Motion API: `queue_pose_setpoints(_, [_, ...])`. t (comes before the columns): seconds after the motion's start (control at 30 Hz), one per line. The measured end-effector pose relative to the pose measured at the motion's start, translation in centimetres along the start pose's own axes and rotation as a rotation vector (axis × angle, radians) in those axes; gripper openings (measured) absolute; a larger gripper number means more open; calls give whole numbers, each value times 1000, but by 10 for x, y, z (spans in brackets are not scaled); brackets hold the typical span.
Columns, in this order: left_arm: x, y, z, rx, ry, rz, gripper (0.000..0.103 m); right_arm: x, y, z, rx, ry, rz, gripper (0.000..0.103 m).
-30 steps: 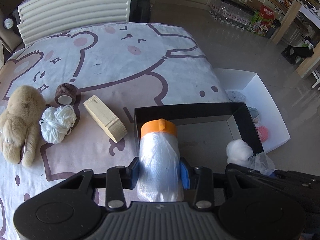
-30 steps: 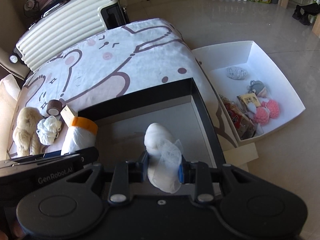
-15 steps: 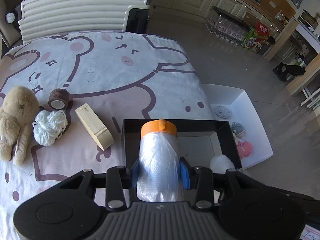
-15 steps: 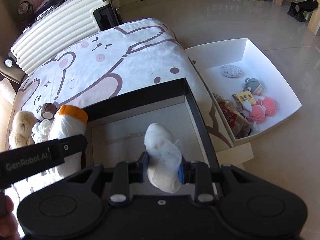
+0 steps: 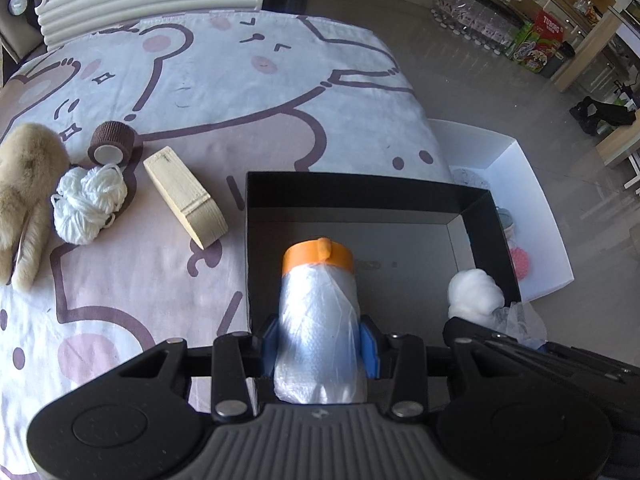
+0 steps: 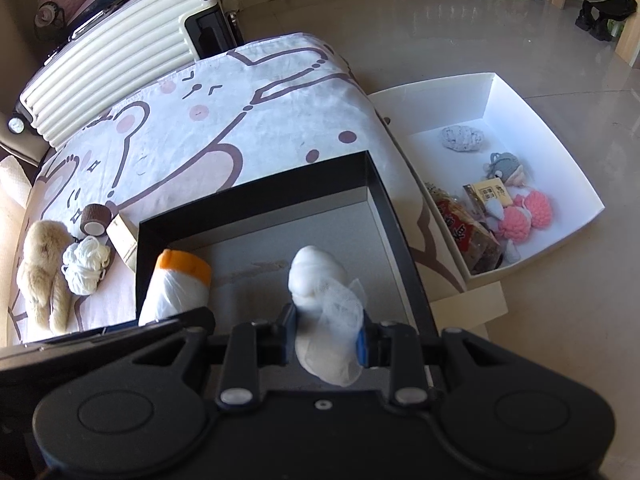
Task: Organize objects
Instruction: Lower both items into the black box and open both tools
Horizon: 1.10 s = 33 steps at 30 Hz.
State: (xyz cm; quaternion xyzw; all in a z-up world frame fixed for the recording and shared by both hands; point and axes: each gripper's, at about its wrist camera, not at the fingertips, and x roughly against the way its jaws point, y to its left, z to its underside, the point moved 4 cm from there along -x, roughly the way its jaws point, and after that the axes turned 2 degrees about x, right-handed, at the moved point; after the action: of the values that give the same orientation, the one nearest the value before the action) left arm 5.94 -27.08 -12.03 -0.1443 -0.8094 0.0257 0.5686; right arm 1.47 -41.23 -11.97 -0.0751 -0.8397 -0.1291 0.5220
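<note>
My left gripper is shut on a roll of clear plastic film with an orange end, held over the near left part of the black box. It also shows in the right wrist view. My right gripper is shut on a white cotton wad in mesh, held over the black box; the wad shows in the left wrist view. On the bedsheet lie a wooden block, white yarn, a brown tape roll and a plush rabbit.
A white box on the floor to the right of the bed holds a grey wad, a grey toy, pink pompoms and a snack pack. A cream suitcase stands behind the bed.
The left gripper has moved right and forward, bringing the film roll from the box's left edge to over its inside. The right gripper has kept its hold and shifted little.
</note>
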Motion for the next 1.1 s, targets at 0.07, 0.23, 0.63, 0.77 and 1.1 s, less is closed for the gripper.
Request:
queue_pose_setpoints(0.07, [-1, -1, 1, -9, -6, -4, 42, -2, -1, 2, 0, 8, 2, 30])
queue_pose_setpoints(0.23, [1, -1, 2, -17, -12, -14, 50, -9, -5, 4, -1, 27, 11, 30])
queue_pose_setpoints(0.63, [23, 0, -3, -28, -32, 35, 61, -15, -7, 7, -12, 44, 39, 30])
queue_pose_setpoints(0.77, [35, 2, -8, -36, -71, 49, 62, -17, -5, 8, -11, 51, 38, 30])
queue_pose_setpoints(1.1, [56, 21, -22, -18, -148, 24, 62, -32, 19, 15, 60, 108, 10, 30])
